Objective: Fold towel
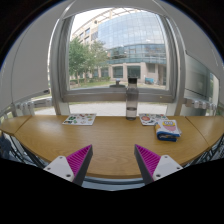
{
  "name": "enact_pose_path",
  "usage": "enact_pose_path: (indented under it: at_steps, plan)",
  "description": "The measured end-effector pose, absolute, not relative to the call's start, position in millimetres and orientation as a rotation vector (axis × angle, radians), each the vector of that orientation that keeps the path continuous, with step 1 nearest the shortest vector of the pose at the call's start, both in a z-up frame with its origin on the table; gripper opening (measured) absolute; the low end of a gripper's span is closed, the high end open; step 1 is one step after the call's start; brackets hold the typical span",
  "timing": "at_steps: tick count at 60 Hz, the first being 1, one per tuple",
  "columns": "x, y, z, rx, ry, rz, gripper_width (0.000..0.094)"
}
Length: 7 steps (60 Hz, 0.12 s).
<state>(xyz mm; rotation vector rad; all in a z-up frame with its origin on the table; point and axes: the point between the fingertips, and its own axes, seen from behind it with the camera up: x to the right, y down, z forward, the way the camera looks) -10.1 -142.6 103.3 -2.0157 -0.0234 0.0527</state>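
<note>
Presently my tongs stood apart over the near edge of the table, with nothing held between them. Item: left finger, pink pad facing inward. Item: right finger, pad likewise pink. Bare wooden tabletop showed in the gap between the two.

Item: table, light wood, wide, stretching away ahead of my fingers to a window.

Item: towel, a folded bundle of blue and white, at the table's far right, well beyond my right finger and apart from it. Whether it was fully folded I could not tell.

Item: printed sheet, red and white, just beside the towel on its left; touching or not, I could not tell.

Item: second printed sheet, flat at the far left of the table, well apart from the towel.

Item: dark upright object, at the table's far edge near the middle, against the window; its kind not clear.

Item: beyond the glass, a large glazed building and green trees.
</note>
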Motion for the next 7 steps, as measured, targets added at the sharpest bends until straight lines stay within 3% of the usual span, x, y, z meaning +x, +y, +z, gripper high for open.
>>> enact_pose_path:
  at_steps: [7]
  plan:
    - [-9.2,-145.3,101.7,-2.018,-0.016,0.052,0.0855]
